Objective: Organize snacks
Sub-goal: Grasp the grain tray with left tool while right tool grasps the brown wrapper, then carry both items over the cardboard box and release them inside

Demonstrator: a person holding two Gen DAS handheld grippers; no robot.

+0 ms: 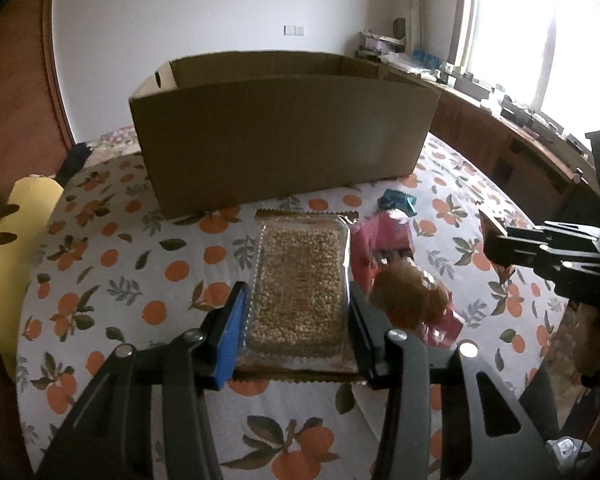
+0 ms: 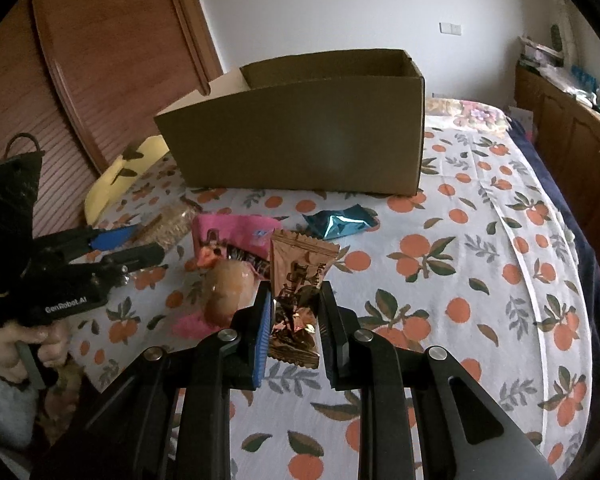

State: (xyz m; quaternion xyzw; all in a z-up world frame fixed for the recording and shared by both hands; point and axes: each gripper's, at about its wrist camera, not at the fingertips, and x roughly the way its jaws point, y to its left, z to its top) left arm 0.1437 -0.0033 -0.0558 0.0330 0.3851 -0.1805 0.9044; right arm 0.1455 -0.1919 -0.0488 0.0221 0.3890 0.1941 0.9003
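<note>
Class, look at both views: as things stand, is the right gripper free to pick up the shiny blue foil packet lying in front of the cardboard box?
Probably not yet. The right gripper is shut on a brown foil snack packet. The path to the shiny blue foil packet looks clear.

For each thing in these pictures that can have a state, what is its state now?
Cardboard box: open top, upright.
Left gripper: shut on the rice snack tray.
Right gripper: shut on the brown snack packet.
Pink packet: lying on the cloth.
Blue packet: lying on the cloth, sealed.
</note>
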